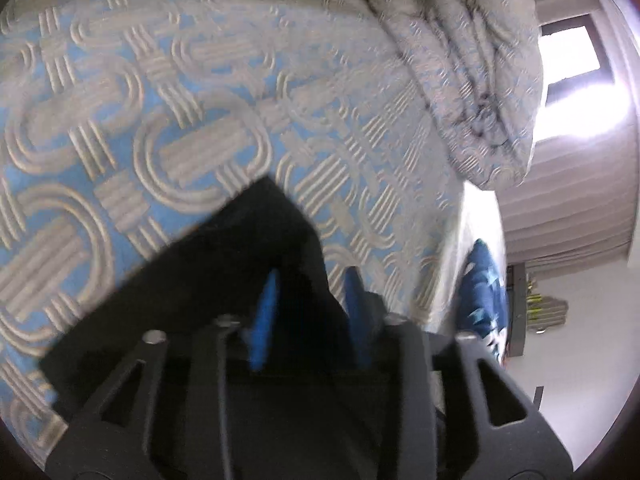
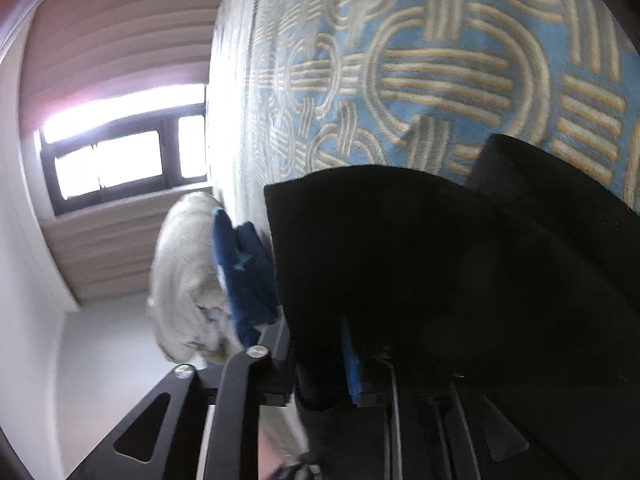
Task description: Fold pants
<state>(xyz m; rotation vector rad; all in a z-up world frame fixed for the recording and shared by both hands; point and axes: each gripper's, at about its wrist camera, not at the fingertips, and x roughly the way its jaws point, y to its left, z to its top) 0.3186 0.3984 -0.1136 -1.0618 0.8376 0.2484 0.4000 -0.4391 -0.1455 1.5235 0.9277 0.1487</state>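
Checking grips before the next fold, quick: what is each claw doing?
Left claw: open, black pants between its fingers.
Right claw: pants between its fingers; grip cannot be told.

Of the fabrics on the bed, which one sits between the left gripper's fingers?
The black pants, lying flat on the blue patterned bedspread. The bunched quilt lies at the far end, and the navy star-print cloth is off the edge.

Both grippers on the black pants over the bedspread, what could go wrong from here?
1. Left gripper jaws stand apart with black pants cloth between them; the edge may slip out.
2. Right gripper sits near the bed's edge; loose cloth might slide off toward the blue item.
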